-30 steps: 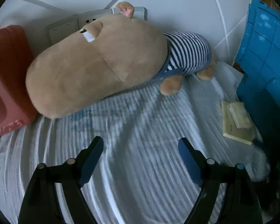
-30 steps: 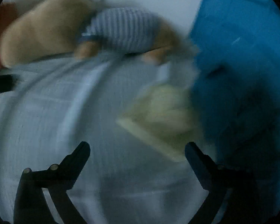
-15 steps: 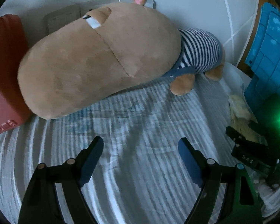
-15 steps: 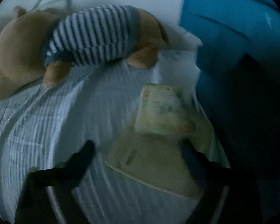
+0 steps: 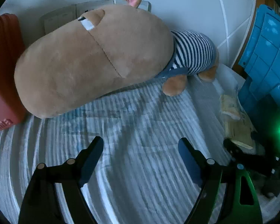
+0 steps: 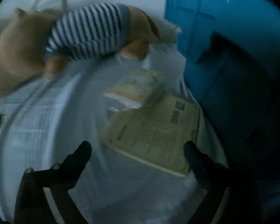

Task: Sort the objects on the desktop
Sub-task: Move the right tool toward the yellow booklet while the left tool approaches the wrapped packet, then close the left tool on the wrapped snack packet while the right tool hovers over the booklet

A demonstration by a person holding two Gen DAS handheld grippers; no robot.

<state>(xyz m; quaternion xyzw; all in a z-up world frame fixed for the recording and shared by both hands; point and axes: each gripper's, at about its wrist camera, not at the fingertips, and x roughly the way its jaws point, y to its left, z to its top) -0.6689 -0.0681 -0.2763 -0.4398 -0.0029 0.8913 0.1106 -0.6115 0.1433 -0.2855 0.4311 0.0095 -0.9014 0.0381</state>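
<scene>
A big brown plush toy [image 5: 95,59] in a blue-and-white striped shirt lies on its side on the striped cloth [image 5: 140,130]; it also shows in the right wrist view [image 6: 87,33]. My left gripper [image 5: 141,147] is open and empty over the cloth, in front of the plush. A pale yellow booklet [image 6: 155,132] lies next to the blue crate [image 6: 224,28], with a small packet [image 6: 136,87] just beyond it. My right gripper [image 6: 138,149] is open, its fingers either side of the booklet's near end. The booklet also shows at the right of the left wrist view [image 5: 237,128].
A red plastic box [image 5: 3,71] stands at the left beside the plush's head. The blue crate [image 5: 268,56] rises at the right edge. A white wall and a power strip [image 5: 65,16] are behind the plush. The right gripper's body shows at lower right [image 5: 255,160].
My right gripper has moved forward and down to the booklet, which now lies between its fingers. My left gripper has edged closer to the plush.
</scene>
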